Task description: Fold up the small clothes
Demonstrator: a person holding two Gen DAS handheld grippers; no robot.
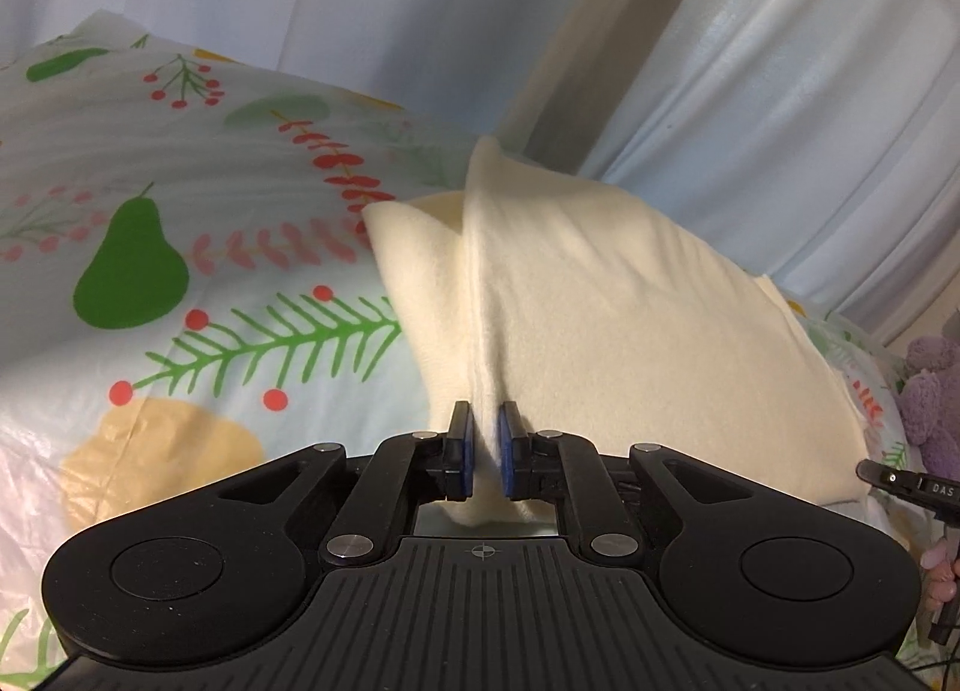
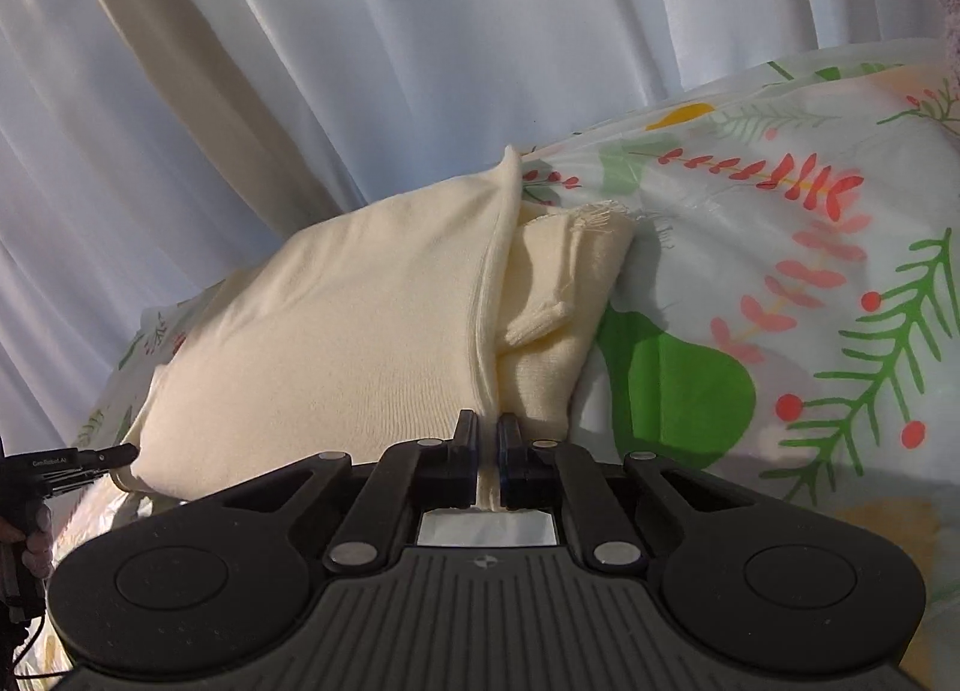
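A cream knit garment (image 1: 600, 319) lies on the printed table cover, its near edge lifted off the surface. My left gripper (image 1: 486, 421) is shut on the garment's left edge, the cloth pinched between the blue pads. My right gripper (image 2: 487, 430) is shut on the garment (image 2: 360, 343) along its right edge, where a folded seam runs up from the jaws. A folded-under layer with a frayed hem (image 2: 558, 283) shows just right of that seam. Each view catches the other gripper at its margin, the right one (image 1: 900, 481) and the left one (image 2: 72, 463).
The plastic table cover (image 1: 180, 301) carries pears, berries and green sprigs. White curtains (image 2: 420, 30) hang close behind the table. A purple fuzzy sleeve (image 1: 930, 391) shows at the right edge of the left wrist view, and a hand (image 2: 36, 541) at the left edge of the right wrist view.
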